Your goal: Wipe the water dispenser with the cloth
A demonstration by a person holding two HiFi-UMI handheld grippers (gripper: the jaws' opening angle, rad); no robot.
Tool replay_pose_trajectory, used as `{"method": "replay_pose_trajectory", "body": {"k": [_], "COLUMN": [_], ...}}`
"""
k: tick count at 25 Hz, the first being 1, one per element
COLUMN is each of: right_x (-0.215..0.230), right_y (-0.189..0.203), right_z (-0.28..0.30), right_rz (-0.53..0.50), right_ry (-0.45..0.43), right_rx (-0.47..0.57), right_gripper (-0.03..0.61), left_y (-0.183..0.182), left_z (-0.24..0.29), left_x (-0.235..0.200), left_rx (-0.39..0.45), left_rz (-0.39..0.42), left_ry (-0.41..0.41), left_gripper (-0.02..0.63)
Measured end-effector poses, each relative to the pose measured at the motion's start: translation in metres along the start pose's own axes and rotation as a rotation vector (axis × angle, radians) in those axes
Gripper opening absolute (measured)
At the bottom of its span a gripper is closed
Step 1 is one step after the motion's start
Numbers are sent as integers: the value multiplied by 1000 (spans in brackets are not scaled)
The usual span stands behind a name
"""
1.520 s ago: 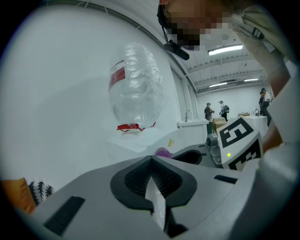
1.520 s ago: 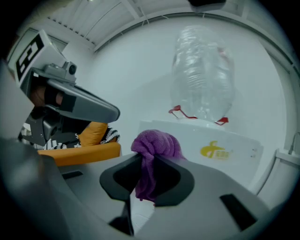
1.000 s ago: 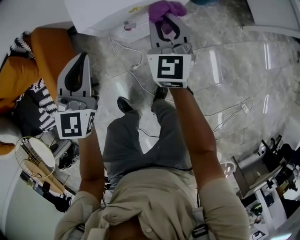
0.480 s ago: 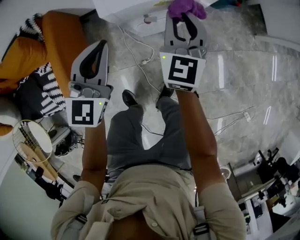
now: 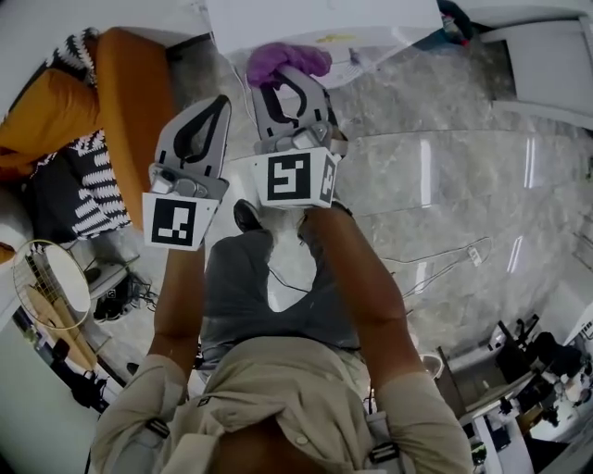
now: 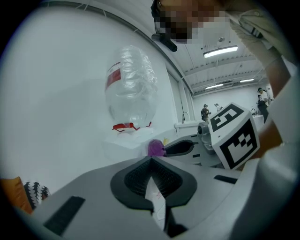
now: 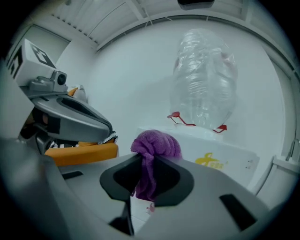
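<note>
At far left, an orange sofa (image 5: 125,79) carries a black-and-white striped cushion (image 5: 91,190). Beside it I hold the left hand-held gripper (image 5: 219,104) raised with its jaws clenched together and nothing between them; its marker cube faces the head camera. Just to its right, and a little further forward, the right hand-held gripper (image 5: 283,78) is clamped on a bunched purple cloth (image 5: 285,61), part of which hangs down between the jaws. The cloth sits at the lower edge of the white water dispenser (image 5: 324,23). I cannot tell whether the two touch. The right gripper view shows a clear inverted bottle (image 7: 204,79) standing on the dispenser's top, above the cloth and to its right. Below and to the right spreads a glossy marble floor (image 5: 463,157), with a thin white cable (image 5: 445,264) trailing across it.
</note>
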State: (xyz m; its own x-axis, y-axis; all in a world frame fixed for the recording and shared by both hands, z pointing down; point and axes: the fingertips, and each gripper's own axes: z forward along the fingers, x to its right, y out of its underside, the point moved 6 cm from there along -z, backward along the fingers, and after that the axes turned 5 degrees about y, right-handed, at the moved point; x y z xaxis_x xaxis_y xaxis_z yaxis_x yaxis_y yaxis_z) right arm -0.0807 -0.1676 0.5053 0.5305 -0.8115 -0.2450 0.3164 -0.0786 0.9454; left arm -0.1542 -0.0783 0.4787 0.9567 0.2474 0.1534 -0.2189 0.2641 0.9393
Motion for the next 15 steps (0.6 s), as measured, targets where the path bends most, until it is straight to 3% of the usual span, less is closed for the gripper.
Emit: {"method": "replay_pose_trajectory", "body": {"k": [6,11,15], "right_x": [66,174,196], "right_y": [23,44,40], "right_z": [-12,-28,-24], "right_rz": [8,106,120], "right_ry": [144,406,435], "right_rx": [-33,-91,-85], "right_gripper": [71,71,71], "left_y": [3,5,5], "left_z": [-4,-7,-3], "left_x": [3,-1,-6], "left_rx": [-1,-6,-12], "left_rz": [-10,8,9], "left_ry": [3,-7,-7], "left_gripper": [15,15,15]}}
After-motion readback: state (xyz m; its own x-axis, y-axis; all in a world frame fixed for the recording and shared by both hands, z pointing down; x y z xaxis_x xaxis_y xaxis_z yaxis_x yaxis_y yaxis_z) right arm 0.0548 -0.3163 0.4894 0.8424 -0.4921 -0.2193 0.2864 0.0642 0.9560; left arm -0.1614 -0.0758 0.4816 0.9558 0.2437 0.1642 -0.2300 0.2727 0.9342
